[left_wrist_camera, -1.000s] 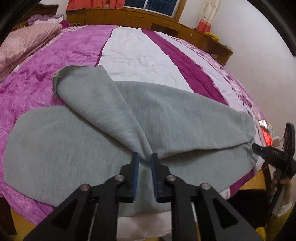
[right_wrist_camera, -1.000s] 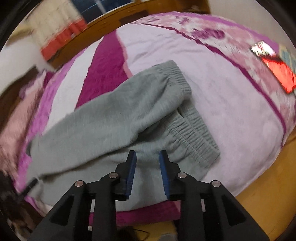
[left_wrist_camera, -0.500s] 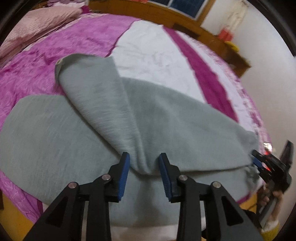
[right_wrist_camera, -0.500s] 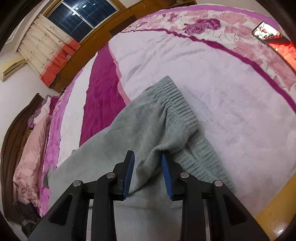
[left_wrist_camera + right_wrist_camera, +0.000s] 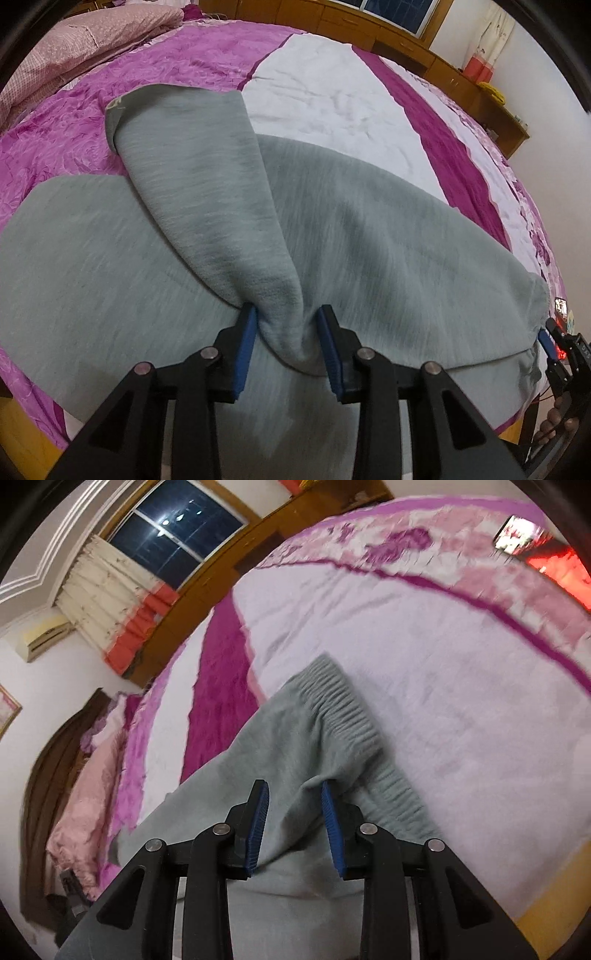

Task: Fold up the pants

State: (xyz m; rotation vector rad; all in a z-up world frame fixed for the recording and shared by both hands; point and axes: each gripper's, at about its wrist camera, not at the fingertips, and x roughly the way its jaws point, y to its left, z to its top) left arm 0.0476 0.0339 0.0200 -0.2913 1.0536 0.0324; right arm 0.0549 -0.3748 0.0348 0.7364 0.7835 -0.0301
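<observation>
Grey pants [image 5: 369, 229] lie across the bed, one leg folded over the other, with its cuff end [image 5: 122, 107] turned up at the far left. My left gripper [image 5: 288, 321] stands open, and a soft fold of the upper leg rests loosely between its blue pads. In the right wrist view the ribbed waistband [image 5: 343, 709] of the pants [image 5: 280, 746] lies ahead. My right gripper [image 5: 293, 801] is open too, its pads either side of the top layer just behind the waistband. The right gripper [image 5: 546, 343] also shows at the pants' far right end, with a hand [image 5: 557, 424] below it.
The bed cover [image 5: 332, 92] is purple, white and magenta. A pink quilt [image 5: 92, 40] is heaped at the far left. Wooden cabinets [image 5: 406, 48] run along the far wall under a window [image 5: 177, 528]. A lit phone [image 5: 517, 535] lies near the bed's right edge.
The left jaws, nearly shut on the fold a second ago, have spread apart and sunk closer to the cloth. The right gripper has moved in, so the top layer now lies between its pads.
</observation>
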